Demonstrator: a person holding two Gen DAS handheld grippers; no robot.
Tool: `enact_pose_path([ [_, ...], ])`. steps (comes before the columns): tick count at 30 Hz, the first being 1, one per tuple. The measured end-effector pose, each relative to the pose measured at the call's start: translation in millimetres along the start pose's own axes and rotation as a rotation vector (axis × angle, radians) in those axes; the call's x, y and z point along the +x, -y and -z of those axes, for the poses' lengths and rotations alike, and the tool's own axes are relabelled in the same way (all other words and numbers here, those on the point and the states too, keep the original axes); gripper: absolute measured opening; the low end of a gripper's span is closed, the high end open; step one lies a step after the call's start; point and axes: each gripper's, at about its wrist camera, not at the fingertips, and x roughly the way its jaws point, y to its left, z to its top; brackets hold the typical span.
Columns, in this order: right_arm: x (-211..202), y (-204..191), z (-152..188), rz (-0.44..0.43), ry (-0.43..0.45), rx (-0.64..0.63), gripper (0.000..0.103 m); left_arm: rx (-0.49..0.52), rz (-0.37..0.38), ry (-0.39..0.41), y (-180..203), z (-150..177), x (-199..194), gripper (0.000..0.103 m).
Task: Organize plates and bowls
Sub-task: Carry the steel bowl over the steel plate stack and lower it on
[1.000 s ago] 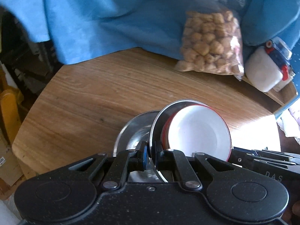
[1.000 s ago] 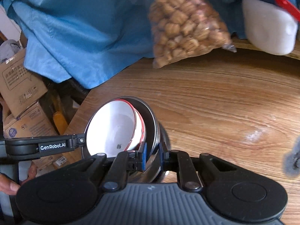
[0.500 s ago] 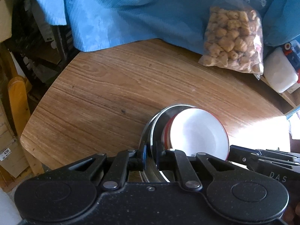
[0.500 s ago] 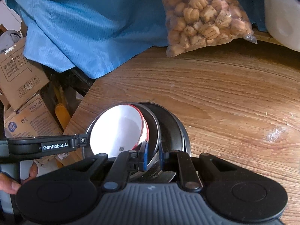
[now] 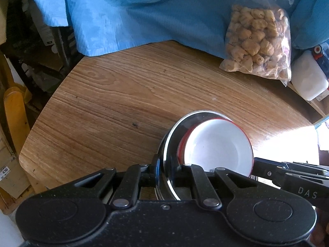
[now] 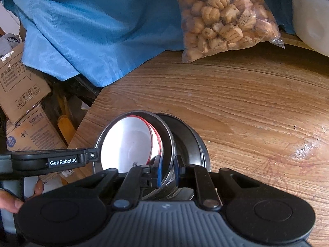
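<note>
A steel bowl (image 5: 174, 135) holds nested white bowls with red rims (image 5: 218, 146). My left gripper (image 5: 165, 169) is shut on the steel bowl's left rim. My right gripper (image 6: 167, 169) is shut on its opposite rim (image 6: 169, 142); the white bowls (image 6: 129, 144) show inside it. The held stack is tilted just above darker steel plates (image 6: 189, 142) that lie on the wooden table (image 6: 246, 107). Each gripper's arm shows in the other's view.
A clear bag of snacks (image 5: 259, 43) and a white plastic container (image 5: 308, 78) stand at the table's back right. A blue cloth (image 5: 144, 12) hangs over the back edge. Cardboard boxes (image 6: 22, 90) and a yellow object (image 5: 16, 113) lie beyond the left edge.
Both grippers have carried the bowl stack back and to the left over the table, toward the darker plates. The bag and container now sit farther off.
</note>
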Motion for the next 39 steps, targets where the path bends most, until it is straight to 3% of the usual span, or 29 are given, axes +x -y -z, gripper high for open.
enact_pose_path([
  [34,-2.0,-0.3,2.1,0.016,0.010,0.028,0.017,0.006,0.022,-0.001,-1.6,2.0,-1.8,0.010],
  [39,-2.3,0.9,3.3,0.030,0.008,0.043,0.025,0.001,0.018,-0.001,-3.1,1.9,-2.2,0.016],
])
